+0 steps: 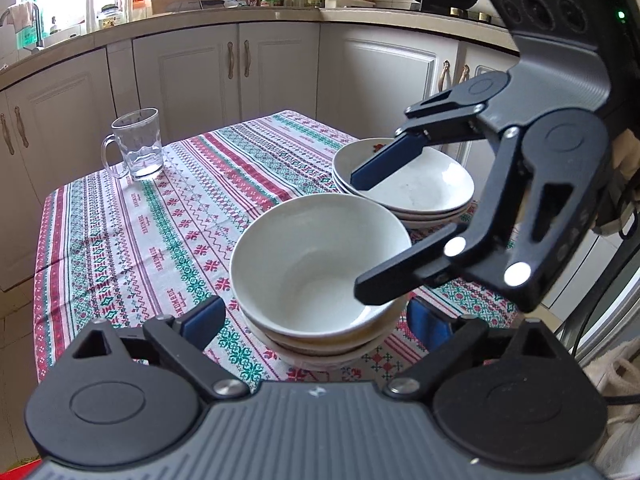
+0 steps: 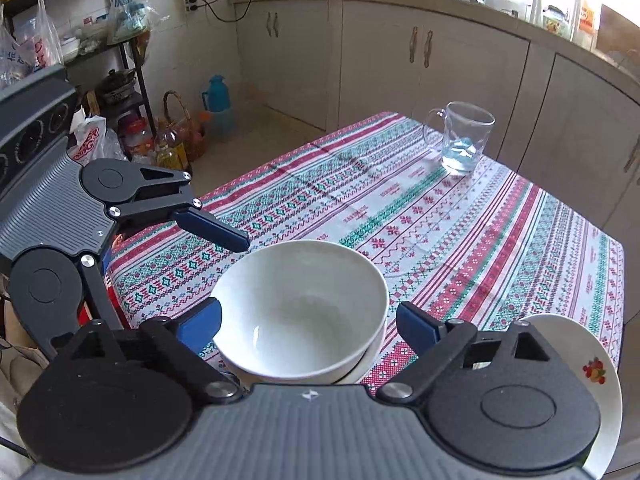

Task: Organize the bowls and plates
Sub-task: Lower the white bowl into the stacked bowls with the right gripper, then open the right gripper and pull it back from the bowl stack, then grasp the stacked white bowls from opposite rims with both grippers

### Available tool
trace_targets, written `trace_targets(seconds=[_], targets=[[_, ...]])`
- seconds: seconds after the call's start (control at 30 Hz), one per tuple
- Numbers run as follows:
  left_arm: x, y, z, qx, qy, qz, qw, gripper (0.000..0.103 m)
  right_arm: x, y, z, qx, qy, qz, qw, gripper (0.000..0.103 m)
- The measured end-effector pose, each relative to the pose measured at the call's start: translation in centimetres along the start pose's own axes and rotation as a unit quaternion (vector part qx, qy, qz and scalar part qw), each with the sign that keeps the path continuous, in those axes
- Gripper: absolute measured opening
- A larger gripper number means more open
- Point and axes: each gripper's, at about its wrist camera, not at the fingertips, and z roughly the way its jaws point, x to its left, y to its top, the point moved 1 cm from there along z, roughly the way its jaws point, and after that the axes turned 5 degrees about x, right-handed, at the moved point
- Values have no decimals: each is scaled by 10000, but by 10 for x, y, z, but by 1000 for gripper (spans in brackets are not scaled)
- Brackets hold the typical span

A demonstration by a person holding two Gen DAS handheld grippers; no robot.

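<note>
A stack of white bowls stands on the patterned tablecloth, close in front of both grippers. My left gripper is open, one blue pad on each side of the stack, and neither presses on it. My right gripper comes in from the right, also open, with its lower finger over the top bowl's right rim. In the right wrist view the same bowls sit between the wide jaws of the right gripper. Behind the bowls is a stack of white plates, seen in part as plates.
A glass mug stands near the table's far corner, also visible as the mug. Kitchen cabinets run behind the table. Bags, bottles and a basket crowd the floor by a shelf. One finger of the left gripper reaches past the bowls.
</note>
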Motion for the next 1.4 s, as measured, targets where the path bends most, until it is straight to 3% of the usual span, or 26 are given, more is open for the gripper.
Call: trace_targets(seconds=[0.33,0.8,1.17,1.4], targets=[[-1,-7,-6,-9,58,4,10000,97,15,-13,-12,-289,366,-56,9989,98],[13,-18,4,84,-66,21,9999,98,6,-31,-22,-455,216,391,9980,103],[22,-25,26,341,-204,379,9985,98,-2,-59,13,251,-333,113,9991,103],[26,-23,36,402,-401,531,9970,97,12,-65,47,517,-539,-509,9959,103]])
